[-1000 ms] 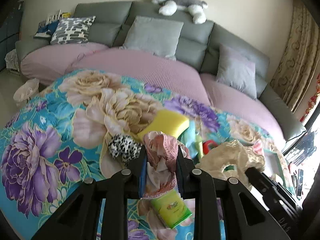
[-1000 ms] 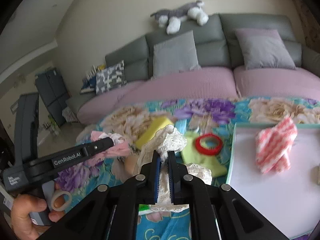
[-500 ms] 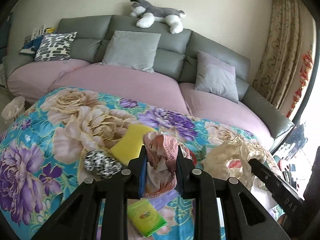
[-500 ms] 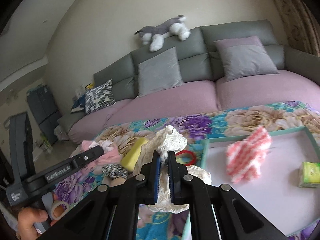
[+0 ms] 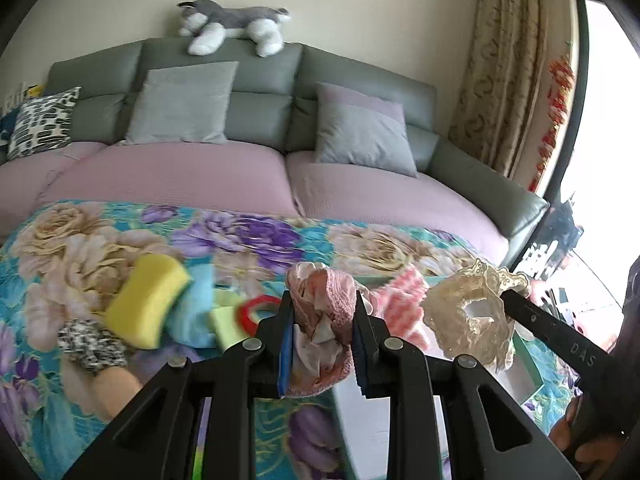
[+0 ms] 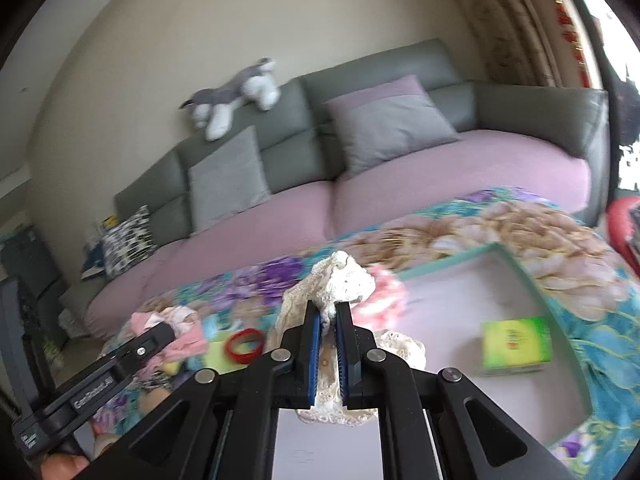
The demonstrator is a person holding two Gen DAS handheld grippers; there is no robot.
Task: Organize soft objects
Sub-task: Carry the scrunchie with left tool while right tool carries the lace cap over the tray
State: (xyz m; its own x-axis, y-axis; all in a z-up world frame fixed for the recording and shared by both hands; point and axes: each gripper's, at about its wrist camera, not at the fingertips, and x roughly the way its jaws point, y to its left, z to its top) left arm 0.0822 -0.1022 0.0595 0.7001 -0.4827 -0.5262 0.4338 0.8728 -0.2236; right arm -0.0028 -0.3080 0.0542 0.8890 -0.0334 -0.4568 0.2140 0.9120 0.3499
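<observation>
My left gripper (image 5: pixel 322 304) is shut on a pink lace cloth (image 5: pixel 324 320) and holds it above the floral table, near the left edge of the white tray (image 5: pixel 352 412). My right gripper (image 6: pixel 328 312) is shut on a cream lace cloth (image 6: pixel 340 284) held over the tray (image 6: pixel 448 304); the cream lace cloth also shows in the left wrist view (image 5: pixel 472 316). A pink-and-white checked cloth (image 6: pixel 384 296) lies in the tray behind it. The left gripper with the pink cloth shows in the right wrist view (image 6: pixel 176 332).
On the floral cloth (image 5: pixel 248 236) lie a yellow sponge (image 5: pixel 146 304), a blue cloth (image 5: pixel 192 312), a red ring (image 5: pixel 256 312) and a black-and-white scrunchie (image 5: pixel 92 344). A green tissue pack (image 6: pixel 516 344) sits in the tray. A sofa (image 5: pixel 240 176) stands behind.
Both grippers have moved right with their cloths. The right one now holds the cream lace over the tray; the left has come to the tray's left edge.
</observation>
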